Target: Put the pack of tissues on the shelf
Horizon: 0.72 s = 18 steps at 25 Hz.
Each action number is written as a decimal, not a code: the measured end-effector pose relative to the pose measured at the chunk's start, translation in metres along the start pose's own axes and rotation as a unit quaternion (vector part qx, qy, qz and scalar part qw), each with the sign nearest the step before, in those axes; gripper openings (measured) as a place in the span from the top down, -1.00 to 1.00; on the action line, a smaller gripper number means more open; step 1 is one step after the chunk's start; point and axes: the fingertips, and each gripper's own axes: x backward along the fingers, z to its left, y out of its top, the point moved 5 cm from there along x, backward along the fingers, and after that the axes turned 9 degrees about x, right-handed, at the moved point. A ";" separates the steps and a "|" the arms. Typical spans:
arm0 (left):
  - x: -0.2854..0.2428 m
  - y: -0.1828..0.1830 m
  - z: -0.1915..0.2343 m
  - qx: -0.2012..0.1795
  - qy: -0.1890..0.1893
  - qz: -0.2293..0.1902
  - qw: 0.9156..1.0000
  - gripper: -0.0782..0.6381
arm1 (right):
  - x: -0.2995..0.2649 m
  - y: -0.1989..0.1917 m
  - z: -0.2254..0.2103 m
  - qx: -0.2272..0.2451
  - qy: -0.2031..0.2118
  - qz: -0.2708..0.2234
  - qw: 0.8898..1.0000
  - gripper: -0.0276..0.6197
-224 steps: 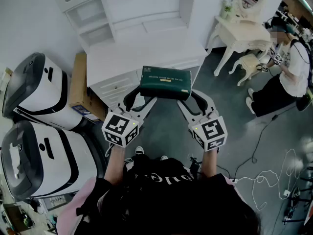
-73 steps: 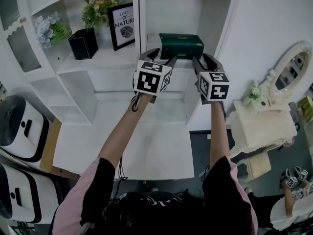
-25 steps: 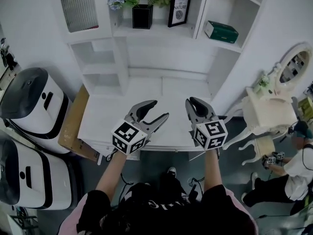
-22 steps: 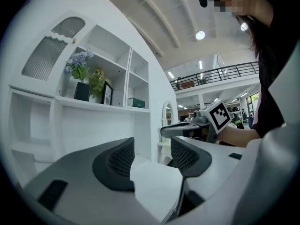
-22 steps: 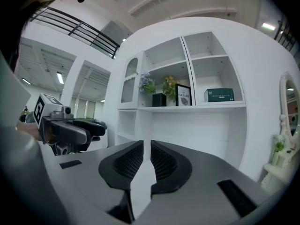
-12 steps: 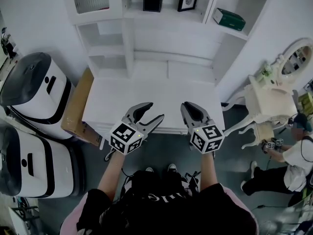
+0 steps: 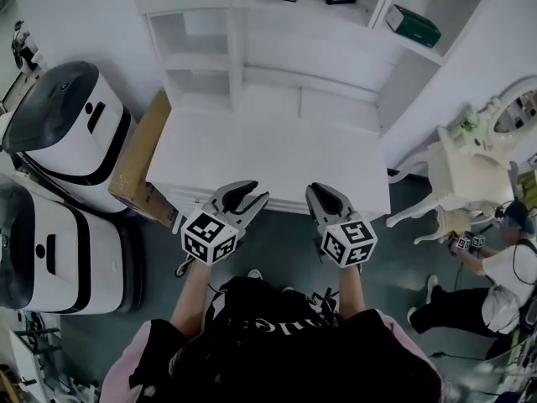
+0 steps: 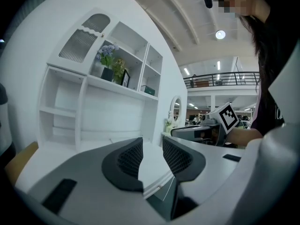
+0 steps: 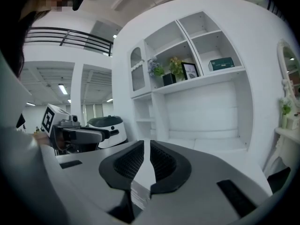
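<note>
On the shelf (image 7: 403, 42), tissue pack (image 7: 413, 25) — left gripper (image 7: 254, 193) just half-closed, empty; right gripper (image 7: 319, 191) shut; both lower.

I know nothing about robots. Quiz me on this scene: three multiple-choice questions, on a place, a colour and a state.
1. Where is the pack of tissues? A on the desk; B on a shelf; C on the floor.
2. What colour is it? A red; B dark green; C yellow.
3. The right gripper is: A gripping the pack; B gripping a vase; C empty.
Answers: B, it lies on the shelf at upper right; B, it looks dark green; C, its jaws have just been closing, nothing between them.
</note>
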 end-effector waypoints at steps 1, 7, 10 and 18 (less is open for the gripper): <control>0.003 -0.004 0.000 0.003 0.004 0.001 1.000 0.40 | 0.002 -0.004 0.002 -0.002 0.003 0.003 1.000 0.70; 0.010 -0.027 -0.013 0.020 0.025 0.014 0.999 0.54 | 0.020 -0.029 0.004 -0.013 0.013 0.022 1.000 0.71; 0.014 -0.040 -0.019 0.029 0.042 0.024 0.998 0.58 | 0.029 -0.038 0.003 -0.012 0.019 0.031 0.999 0.71; 0.009 -0.060 -0.046 0.052 0.063 0.041 0.996 0.63 | 0.049 -0.052 -0.004 -0.011 0.041 0.050 0.998 0.73</control>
